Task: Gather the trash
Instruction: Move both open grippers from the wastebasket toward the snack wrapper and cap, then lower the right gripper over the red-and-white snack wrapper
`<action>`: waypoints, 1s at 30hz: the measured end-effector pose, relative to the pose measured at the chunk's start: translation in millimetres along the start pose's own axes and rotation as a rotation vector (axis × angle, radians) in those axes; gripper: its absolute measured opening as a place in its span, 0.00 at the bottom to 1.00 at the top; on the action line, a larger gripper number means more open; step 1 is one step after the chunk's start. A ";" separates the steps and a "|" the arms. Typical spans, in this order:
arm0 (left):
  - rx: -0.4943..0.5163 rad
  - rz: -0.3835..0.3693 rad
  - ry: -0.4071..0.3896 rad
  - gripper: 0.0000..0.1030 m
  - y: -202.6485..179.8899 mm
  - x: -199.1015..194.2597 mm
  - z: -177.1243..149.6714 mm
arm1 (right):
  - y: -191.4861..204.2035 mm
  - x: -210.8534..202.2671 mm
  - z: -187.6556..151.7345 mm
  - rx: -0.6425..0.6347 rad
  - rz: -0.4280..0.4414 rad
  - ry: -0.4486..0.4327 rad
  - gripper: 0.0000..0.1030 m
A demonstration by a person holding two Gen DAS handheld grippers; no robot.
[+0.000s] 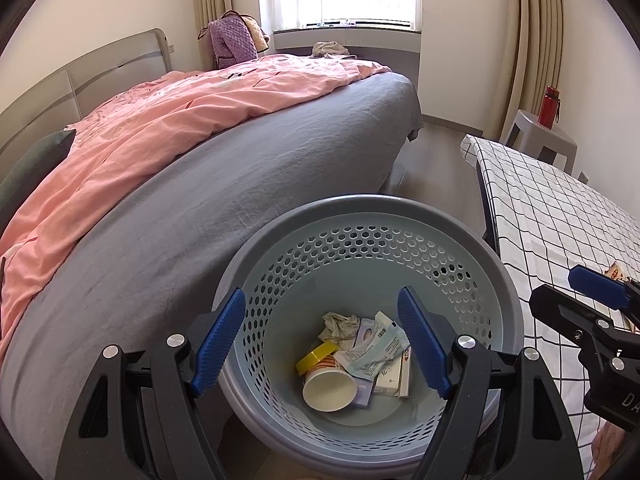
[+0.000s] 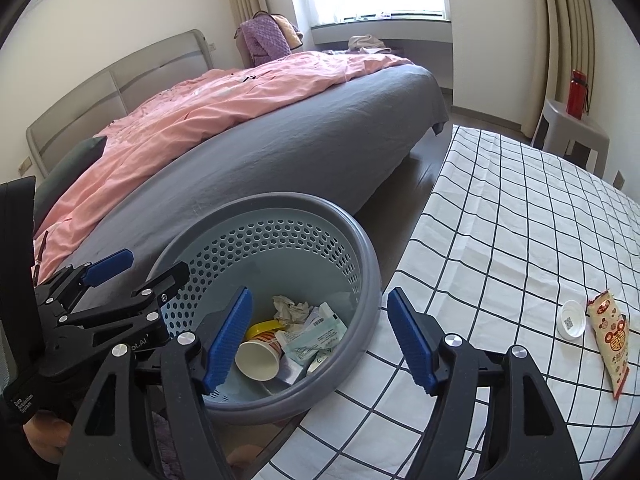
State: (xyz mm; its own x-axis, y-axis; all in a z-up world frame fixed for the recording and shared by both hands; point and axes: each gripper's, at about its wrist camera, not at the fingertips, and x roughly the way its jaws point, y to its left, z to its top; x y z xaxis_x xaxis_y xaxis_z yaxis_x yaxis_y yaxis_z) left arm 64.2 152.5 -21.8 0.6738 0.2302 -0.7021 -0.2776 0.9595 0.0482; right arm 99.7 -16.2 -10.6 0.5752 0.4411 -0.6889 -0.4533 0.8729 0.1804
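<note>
A grey perforated trash basket [image 1: 360, 205] [image 2: 373, 276] stands on the floor between the bed and the table. Inside lie a paper cup [image 1: 330, 389] [image 2: 258, 360], a crumpled tissue [image 1: 338, 326], a yellow lid [image 1: 316, 354] and several wrappers and small boxes [image 1: 390, 380]. My left gripper [image 1: 322, 292] [image 2: 156, 264] hangs open over the basket with nothing between its blue pads. My right gripper [image 2: 320, 292] [image 1: 560, 286] is open and empty above the basket's right rim and the table edge. A red-printed snack packet [image 2: 610, 340] and a white round lid [image 2: 572, 318] lie on the table at the right.
A bed [image 1: 248, 168] with a grey sheet and pink duvet [image 1: 168, 120] fills the left side. The table's checked cloth [image 2: 500, 220] spreads to the right. A grey stool [image 2: 576, 128] bearing a red bottle [image 2: 577, 94] stands by the curtains. A strip of floor runs between bed and table.
</note>
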 end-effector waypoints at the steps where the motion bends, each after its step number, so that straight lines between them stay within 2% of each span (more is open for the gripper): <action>1: 0.002 -0.003 -0.002 0.73 -1.5 -0.6 0.1 | -1.0 -1.4 -0.7 0.001 -0.004 -0.002 0.69; 15: 0.041 -0.088 -0.035 0.73 -33.7 -17.9 -3.9 | -42.3 -26.0 -21.6 0.064 -0.124 -0.018 0.76; 30: 0.088 -0.195 -0.027 0.73 -80.7 -28.1 -14.1 | -123.1 -70.3 -50.8 0.174 -0.310 -0.010 0.80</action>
State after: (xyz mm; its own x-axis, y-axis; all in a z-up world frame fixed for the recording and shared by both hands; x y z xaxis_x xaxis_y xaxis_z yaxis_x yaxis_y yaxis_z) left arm 58.0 66.3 -15.9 0.7272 0.0424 -0.6851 -0.0807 0.9964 -0.0240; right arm 80.4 -165.3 -20.1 0.6739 0.1513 -0.7231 -0.1343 0.9876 0.0814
